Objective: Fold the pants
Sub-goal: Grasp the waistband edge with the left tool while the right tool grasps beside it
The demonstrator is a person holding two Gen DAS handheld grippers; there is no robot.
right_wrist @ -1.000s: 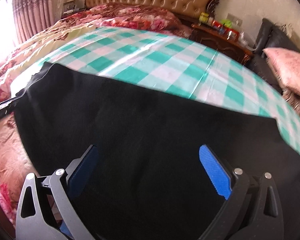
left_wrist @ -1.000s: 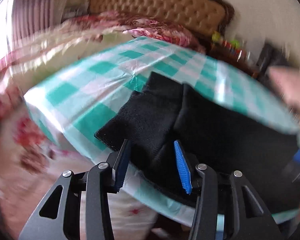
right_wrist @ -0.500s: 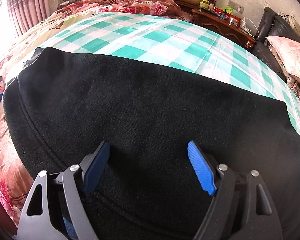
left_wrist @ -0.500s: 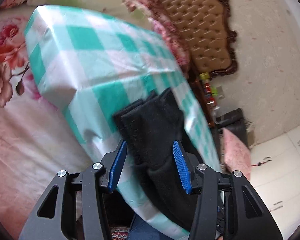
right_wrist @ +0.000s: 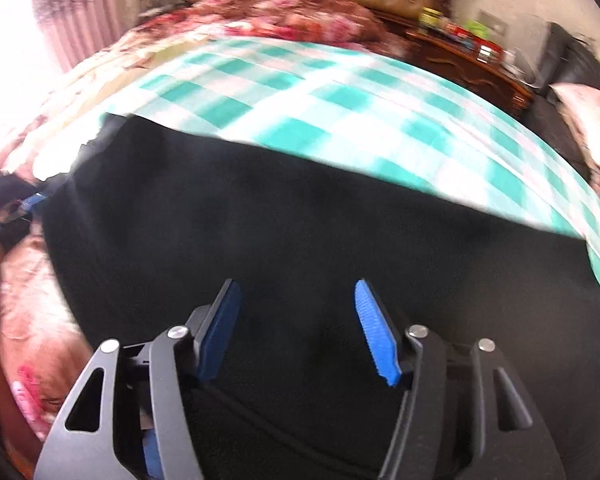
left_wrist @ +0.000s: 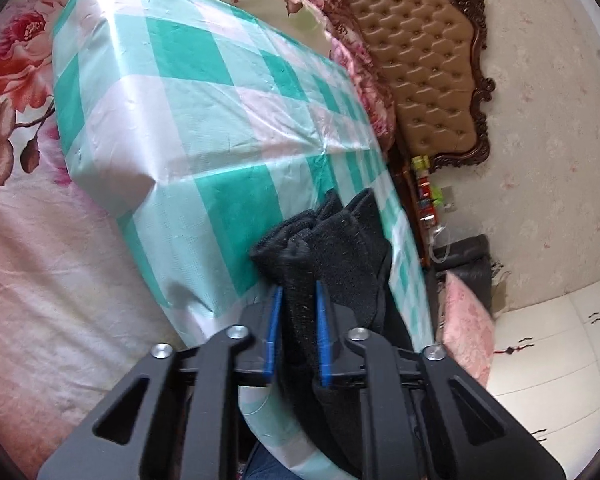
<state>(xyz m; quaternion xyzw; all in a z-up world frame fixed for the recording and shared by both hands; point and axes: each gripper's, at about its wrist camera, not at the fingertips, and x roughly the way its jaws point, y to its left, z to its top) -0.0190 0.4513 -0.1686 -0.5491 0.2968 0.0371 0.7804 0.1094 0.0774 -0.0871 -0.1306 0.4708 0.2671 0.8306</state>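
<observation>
The black pants (right_wrist: pixel 300 232) lie spread over a table with a green-and-white checked cloth (right_wrist: pixel 300 92). In the left wrist view my left gripper (left_wrist: pixel 297 292) is shut on the bunched end of the pants (left_wrist: pixel 324 236) at the table's edge; the view is rolled sideways. My right gripper (right_wrist: pixel 296 292) is open, its blue pads (right_wrist: pixel 370 320) apart just above the wide black fabric. The left gripper also shows at the far left of the right wrist view (right_wrist: pixel 24 204). The right wrist view is blurred.
The table stands against a bed with a floral quilt (left_wrist: pixel 40 240) and a tufted brown headboard (left_wrist: pixel 420 52). A wooden nightstand with small bottles (right_wrist: pixel 468 44) and a pink pillow (right_wrist: pixel 592 120) are at the right. Curtains (right_wrist: pixel 60 20) hang at the left.
My left gripper has rolled sideways, slid over the pants' end and closed on it. My right gripper has moved forward over the fabric and narrowed somewhat but stays open.
</observation>
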